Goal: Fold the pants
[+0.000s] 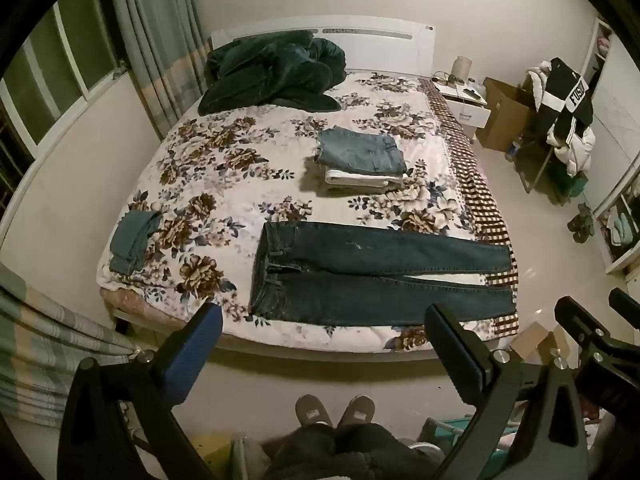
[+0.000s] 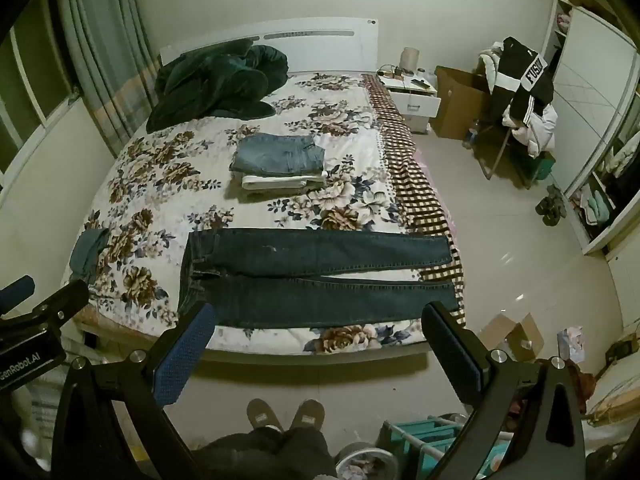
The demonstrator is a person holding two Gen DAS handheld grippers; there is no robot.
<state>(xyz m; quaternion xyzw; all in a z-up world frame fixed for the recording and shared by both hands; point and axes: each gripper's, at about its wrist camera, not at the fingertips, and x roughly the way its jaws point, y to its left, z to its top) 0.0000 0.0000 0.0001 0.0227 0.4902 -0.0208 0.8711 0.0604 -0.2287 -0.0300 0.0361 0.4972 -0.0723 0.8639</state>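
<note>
Dark blue jeans [image 1: 372, 276] lie flat across the near end of the bed, waistband to the left, both legs stretched right; they also show in the right wrist view [image 2: 316, 280]. My left gripper [image 1: 324, 320] is open and empty, held in the air short of the bed's near edge. My right gripper [image 2: 320, 320] is open and empty too, beside it to the right. Neither touches the jeans.
A folded stack of light jeans over white pants [image 1: 362, 160] sits mid-bed. A small teal garment [image 1: 134, 240] lies near the left edge, a dark green blanket [image 1: 272, 72] by the headboard. The floral bed cover [image 1: 208, 168] is bare elsewhere. Cardboard boxes [image 2: 512, 336] and slippered feet [image 2: 286, 414] are on the floor.
</note>
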